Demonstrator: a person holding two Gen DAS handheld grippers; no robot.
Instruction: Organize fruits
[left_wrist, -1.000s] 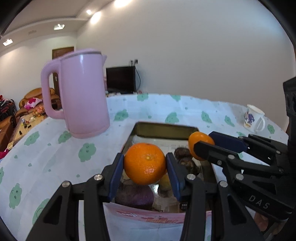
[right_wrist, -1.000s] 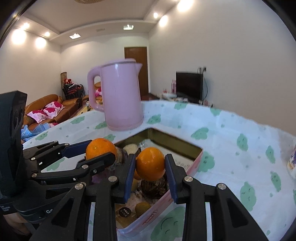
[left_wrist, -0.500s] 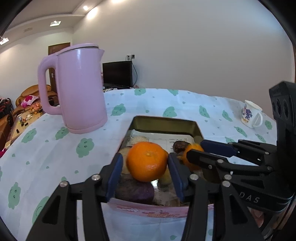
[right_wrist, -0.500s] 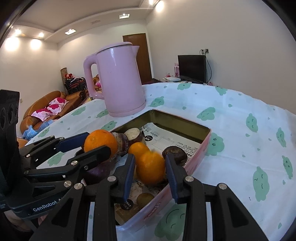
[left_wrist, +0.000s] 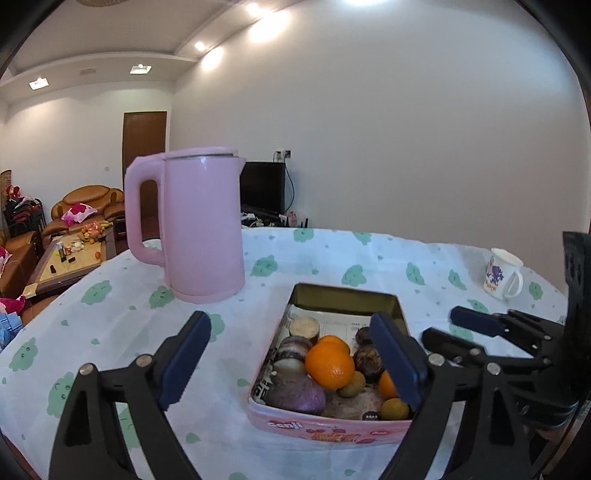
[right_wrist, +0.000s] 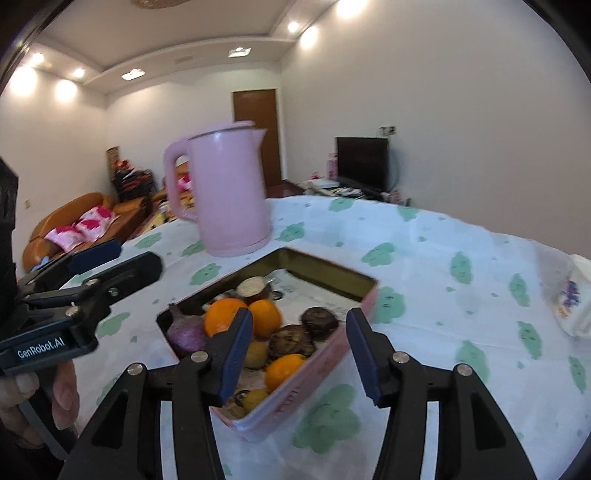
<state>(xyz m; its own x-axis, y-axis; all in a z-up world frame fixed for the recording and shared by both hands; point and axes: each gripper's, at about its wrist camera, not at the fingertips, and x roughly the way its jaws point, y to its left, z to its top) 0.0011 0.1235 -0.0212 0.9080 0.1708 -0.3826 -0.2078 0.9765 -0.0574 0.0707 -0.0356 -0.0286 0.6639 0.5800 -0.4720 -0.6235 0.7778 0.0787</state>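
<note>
A pink-walled tin (left_wrist: 325, 430) on the table holds several fruits and a purple sweet potato (left_wrist: 295, 395). One orange (left_wrist: 328, 363) lies in its middle, another orange (left_wrist: 386, 384) near its right side. My left gripper (left_wrist: 291, 358) hovers over the tin's near end, jaws opening wide with nothing between the pads. In the right wrist view the tin (right_wrist: 295, 402) shows three oranges, one (right_wrist: 284, 369) nearest. My right gripper (right_wrist: 299, 354) is above the tin's near corner, jaws opening and empty. The left gripper (right_wrist: 129, 256) shows at the left there.
A tall pink kettle (left_wrist: 203, 229) stands on the green-patterned cloth just left of and behind the tin. A white printed mug (left_wrist: 502, 273) sits at the far right. A hand (right_wrist: 37, 398) holds the left gripper's handle. A sofa and low table lie beyond the table's left edge.
Both grippers were shut on an orange each; both have let go, and the oranges now lie in the tin. Both jaws have spread and drawn back and up.
</note>
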